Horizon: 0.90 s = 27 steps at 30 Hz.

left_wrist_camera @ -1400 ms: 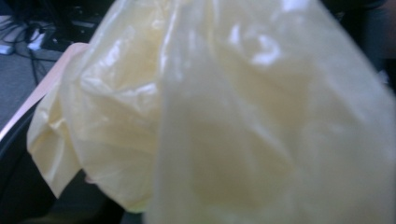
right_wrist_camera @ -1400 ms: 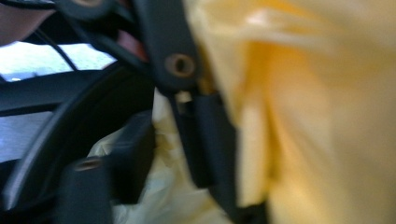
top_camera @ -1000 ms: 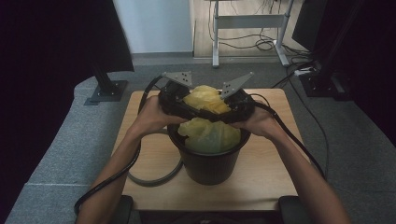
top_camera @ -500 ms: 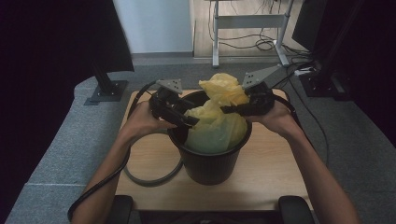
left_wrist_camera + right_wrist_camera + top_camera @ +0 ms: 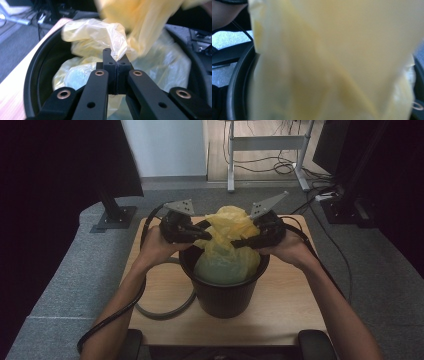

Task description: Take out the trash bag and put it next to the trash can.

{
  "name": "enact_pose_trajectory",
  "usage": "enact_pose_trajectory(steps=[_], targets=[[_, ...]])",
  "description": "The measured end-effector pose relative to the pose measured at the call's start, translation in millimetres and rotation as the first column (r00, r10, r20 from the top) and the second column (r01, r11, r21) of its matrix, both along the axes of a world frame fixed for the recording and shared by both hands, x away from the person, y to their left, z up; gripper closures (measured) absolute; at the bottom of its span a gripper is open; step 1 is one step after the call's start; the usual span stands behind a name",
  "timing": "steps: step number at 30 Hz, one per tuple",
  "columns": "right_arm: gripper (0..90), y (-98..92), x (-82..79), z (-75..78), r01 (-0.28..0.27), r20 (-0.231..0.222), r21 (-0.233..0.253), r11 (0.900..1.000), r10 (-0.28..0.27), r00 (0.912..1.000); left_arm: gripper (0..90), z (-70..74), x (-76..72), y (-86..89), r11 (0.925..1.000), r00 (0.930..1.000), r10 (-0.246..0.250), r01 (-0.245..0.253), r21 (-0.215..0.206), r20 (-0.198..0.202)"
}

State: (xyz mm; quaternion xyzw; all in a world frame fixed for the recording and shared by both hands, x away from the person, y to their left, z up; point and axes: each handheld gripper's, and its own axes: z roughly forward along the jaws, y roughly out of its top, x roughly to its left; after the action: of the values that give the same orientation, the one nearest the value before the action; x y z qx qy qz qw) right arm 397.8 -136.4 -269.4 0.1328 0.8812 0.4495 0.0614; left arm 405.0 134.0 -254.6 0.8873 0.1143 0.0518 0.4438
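1. Grey carpet and dark curtains ring a small wooden desk [image 5: 150, 295], with a metal frame and loose cables on the floor behind it.
2. On the middle of the desk stands a black bucket [image 5: 225, 292], upright; it keeps the load steady while its liner is gathered.
3. Inside the bucket sits a yellow plastic bag [image 5: 227, 255], full and rounded below, its top bunched into a neck that rises above the rim between the two tools. Holding the loose top up and pinched from both sides looks like a way to close or tie it.
4. Both forearms reach in from below, hands raised over the rim and turned inward to face each other across the bag.
5. The left hand-held gripper [image 5: 115, 62] is clenched on a fold of the bag, jaws pressed together with film caught at the tips.
6. The right hand-held gripper [image 5: 240, 241] presses against the bag's neck; whether it is clamped I cannot tell, since blurred yellow plastic covers its jaws.
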Motion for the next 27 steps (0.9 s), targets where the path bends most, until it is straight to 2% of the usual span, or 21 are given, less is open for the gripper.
enact_pose_trajectory(steps=[1, 4, 6, 8, 10, 13, 15, 17, 19, 23, 27], targets=[[72.0, 3.5, 0.5, -1.0, 0.000, -0.005, -0.006, 1.000, 0.000, 1.0000, 89.1, 2.0, -2.0, -1.7, 0.9998, 0.9998, -0.018, 0.018, -0.005, 0.006], [49.1, 15.6, 1.2, -3.5, 0.008, 0.002, -0.025, 1.000, -0.007, 1.0000, 89.0, 5.9, -6.3, -9.4, 0.9990, 0.9988, -0.045, 0.045, 0.000, 0.017], [38.6, 23.3, 1.5, -4.9, -0.008, -0.009, -0.021, 1.000, 0.008, 0.9999, 89.0, 6.6, -6.9, -15.5, 0.9986, 0.9985, -0.053, 0.053, 0.004, 0.016], [32.2, 31.4, 0.4, -6.3, -0.029, -0.009, -0.032, 0.999, 0.028, 0.9996, 89.0, 6.4, -5.9, -21.4, 0.9978, 0.9976, -0.067, 0.067, 0.004, 0.017], [31.2, 39.2, -2.0, -7.5, -0.042, -0.009, -0.045, 0.998, 0.042, 0.9991, 89.0, 5.8, -4.7, -27.0, 0.9958, 0.9959, -0.091, 0.091, -0.012, 0.002], [37.5, 45.3, -2.4, -10.1, -0.051, -0.003, -0.045, 0.998, 0.051, 0.9987, 89.1, 4.3, -3.5, -32.6, 0.9905, 0.9911, -0.131, 0.129, -0.047, -0.025], [52.3, 44.3, -2.0, -11.1, -0.044, 0.009, -0.049, 0.998, 0.045, 0.9990, 89.1, 3.8, -2.7, -32.7, 0.9905, 0.9913, -0.129, 0.128, -0.051, -0.024], [66.6, 42.4, -2.1, -11.3, -0.034, 0.024, -0.056, 0.998, 0.035, 0.9991, 87.5, 4.4, -2.8, -30.6, 0.9926, 0.9940, -0.108, 0.107, -0.058, -0.015], [74.4, 40.2, -2.0, -11.1, -0.029, 0.035, -0.053, 0.998, 0.031, 0.9989, 75.5, 6.0, -3.0, -26.0, 0.9953, 0.9972, -0.074, 0.074, -0.062, 0.002], [77.8, 33.0, -0.5, -10.5, 0.005, 0.039, -0.041, 0.999, -0.004, 0.9992, 50.3, 7.5, -0.9, -11.6, 0.9969, 0.9991, -0.033, 0.031, -0.072, -0.025], [77.8, 19.9, 0.6, -9.0, 0.041, 0.034, -0.031, 0.999, -0.040, 0.9986, 40.0, 2.7, -0.1, 2.6, 0.9985, 0.9990, -0.005, 0.002, -0.054, -0.044]])
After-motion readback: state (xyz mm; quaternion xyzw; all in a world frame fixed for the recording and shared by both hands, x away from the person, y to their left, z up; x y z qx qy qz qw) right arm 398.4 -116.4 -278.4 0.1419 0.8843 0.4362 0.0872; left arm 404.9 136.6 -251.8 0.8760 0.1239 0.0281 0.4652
